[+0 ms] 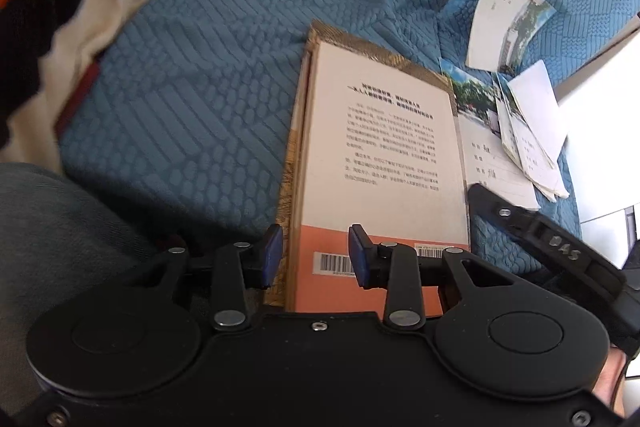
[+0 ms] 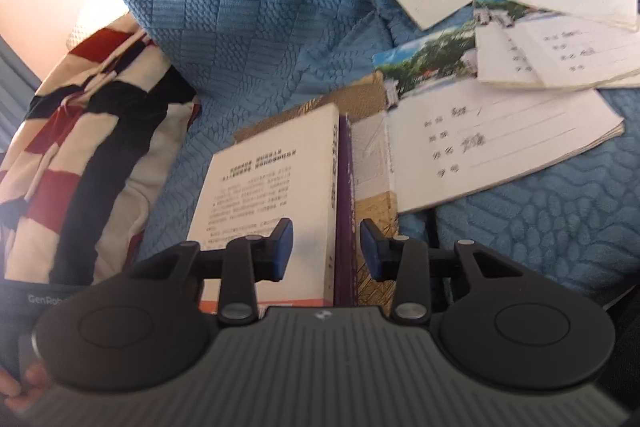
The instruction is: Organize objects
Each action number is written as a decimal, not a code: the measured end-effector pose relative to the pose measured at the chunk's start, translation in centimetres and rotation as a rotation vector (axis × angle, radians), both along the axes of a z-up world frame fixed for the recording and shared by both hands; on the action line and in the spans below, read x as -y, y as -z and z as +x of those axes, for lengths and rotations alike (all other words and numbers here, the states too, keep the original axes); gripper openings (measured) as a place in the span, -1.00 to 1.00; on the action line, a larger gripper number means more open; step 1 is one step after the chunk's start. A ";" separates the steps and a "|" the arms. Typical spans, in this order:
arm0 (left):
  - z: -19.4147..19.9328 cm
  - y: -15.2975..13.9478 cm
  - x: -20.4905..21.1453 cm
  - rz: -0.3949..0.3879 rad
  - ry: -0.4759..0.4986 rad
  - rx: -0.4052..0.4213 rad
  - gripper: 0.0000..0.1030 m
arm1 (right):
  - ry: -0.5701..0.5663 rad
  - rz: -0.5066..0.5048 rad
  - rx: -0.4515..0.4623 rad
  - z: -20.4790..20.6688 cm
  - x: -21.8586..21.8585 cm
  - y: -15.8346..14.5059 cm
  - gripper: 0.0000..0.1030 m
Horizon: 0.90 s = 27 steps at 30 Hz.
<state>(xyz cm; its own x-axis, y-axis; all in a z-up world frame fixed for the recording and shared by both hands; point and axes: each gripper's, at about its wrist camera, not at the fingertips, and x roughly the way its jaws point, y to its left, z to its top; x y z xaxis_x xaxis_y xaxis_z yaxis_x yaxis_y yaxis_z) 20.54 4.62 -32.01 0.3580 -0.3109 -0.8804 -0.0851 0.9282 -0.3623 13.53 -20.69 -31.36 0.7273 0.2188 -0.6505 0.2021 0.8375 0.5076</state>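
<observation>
A white-backed book (image 1: 380,147) with an orange band and a barcode lies on a larger gold-patterned book (image 1: 290,187) on the blue sofa. My left gripper (image 1: 315,255) hovers open over their near left edge, its blue pads clear of the covers. In the right wrist view the white book (image 2: 264,179) shows its spine beside a purple edge (image 2: 345,211). My right gripper (image 2: 326,251) stands open astride that spine, not pressing on it. Part of the right gripper's black finger (image 1: 540,235) also shows at the right of the left wrist view.
Several thin notebooks (image 2: 500,147) with photo covers lie scattered to the right of the books, one (image 1: 504,23) leaning on the sofa back. A red, black and white striped cloth (image 2: 80,147) is bunched at the left. A blue back cushion (image 2: 240,7) stands behind.
</observation>
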 end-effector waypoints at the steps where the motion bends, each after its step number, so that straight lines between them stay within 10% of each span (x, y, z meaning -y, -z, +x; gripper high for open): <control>1: -0.2 -0.6 -0.4 -0.016 -0.009 0.008 -0.36 | 0.006 -0.009 0.008 -0.2 0.2 -0.6 -0.21; 16: -3.0 -10.6 4.5 0.046 0.089 0.291 -0.33 | 0.072 -0.213 0.217 -7.3 2.2 -12.7 -0.20; 27: -5.9 -13.4 10.2 0.058 0.158 0.396 -0.18 | 0.098 -0.342 0.219 -11.9 2.8 -15.1 -0.20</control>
